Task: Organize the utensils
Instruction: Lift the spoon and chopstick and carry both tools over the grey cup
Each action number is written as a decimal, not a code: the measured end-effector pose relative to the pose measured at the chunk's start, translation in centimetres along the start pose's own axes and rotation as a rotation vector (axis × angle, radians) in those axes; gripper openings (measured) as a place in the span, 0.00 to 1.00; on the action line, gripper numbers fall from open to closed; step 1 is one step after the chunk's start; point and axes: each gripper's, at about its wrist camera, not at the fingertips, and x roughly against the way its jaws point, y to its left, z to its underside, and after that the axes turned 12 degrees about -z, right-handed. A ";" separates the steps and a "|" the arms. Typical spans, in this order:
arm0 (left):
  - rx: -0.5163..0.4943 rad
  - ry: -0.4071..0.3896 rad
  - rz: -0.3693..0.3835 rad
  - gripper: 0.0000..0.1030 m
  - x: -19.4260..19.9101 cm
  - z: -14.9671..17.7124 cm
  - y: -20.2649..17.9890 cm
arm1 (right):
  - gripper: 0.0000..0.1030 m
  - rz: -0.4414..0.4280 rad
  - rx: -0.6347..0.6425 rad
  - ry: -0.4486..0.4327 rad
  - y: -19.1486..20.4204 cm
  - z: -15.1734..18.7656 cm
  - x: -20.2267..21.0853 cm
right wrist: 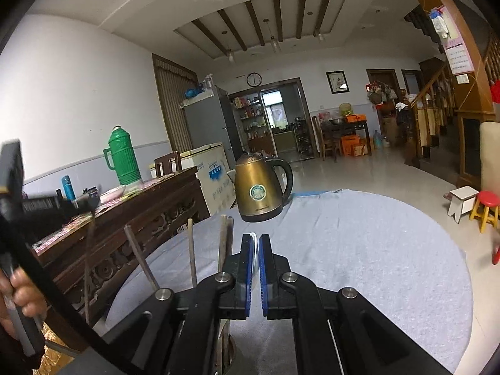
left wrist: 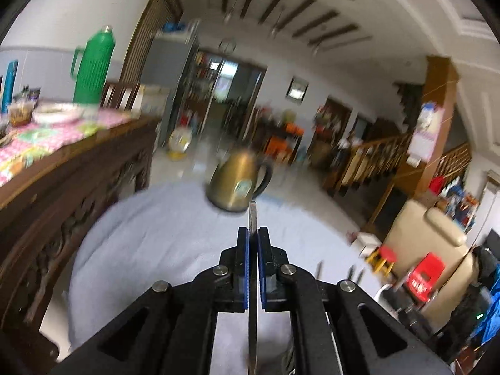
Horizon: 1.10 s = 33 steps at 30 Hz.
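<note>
Utensil (left wrist: 252, 215) (thin, metal) pinched by left gripper (left wrist: 253, 234) | right gripper (right wrist: 255, 240) clamps white piece (right wrist: 256, 250)

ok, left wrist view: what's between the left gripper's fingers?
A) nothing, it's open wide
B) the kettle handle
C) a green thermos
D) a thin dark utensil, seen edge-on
D: the left gripper is shut on a thin dark utensil that pokes up past its fingertips, with the brass kettle standing well beyond on the grey cloth.
</note>
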 end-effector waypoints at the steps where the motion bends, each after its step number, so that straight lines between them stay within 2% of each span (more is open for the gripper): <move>1: 0.008 -0.043 0.022 0.05 0.7 -0.4 -0.1 | 0.04 0.001 -0.003 0.000 -0.1 0.1 0.0; 5: -0.003 -0.193 0.075 0.05 2.6 -1.7 -1.1 | 0.04 0.005 -0.028 -0.005 -0.9 0.2 -0.3; 8: -0.036 -0.269 0.124 0.05 2.7 -1.8 -2.2 | 0.04 0.008 -0.036 -0.026 -1.5 0.4 -0.1; 13: -0.079 -0.347 0.228 0.05 2.3 -1.2 -4.0 | 0.04 0.026 -0.024 -0.054 -1.8 0.7 -0.1; 17: -0.119 -0.421 0.310 0.05 1.9 -0.2 -4.8 | 0.04 0.033 -0.031 -0.040 -2.3 0.8 -0.5; 20: -0.160 -0.441 0.365 0.05 1.3 1.1 -5.0 | 0.04 0.036 -0.045 -0.042 -2.8 1.0 -0.5; 27: -0.132 -0.452 0.371 0.05 0.0 2.2 -4.5 | 0.04 0.031 -0.048 -0.097 -2.5 1.0 0.0; 33: -0.144 -0.464 0.328 0.05 0.0 3.9 -5.3 | 0.04 0.084 0.015 -0.156 -1.4 1.4 0.1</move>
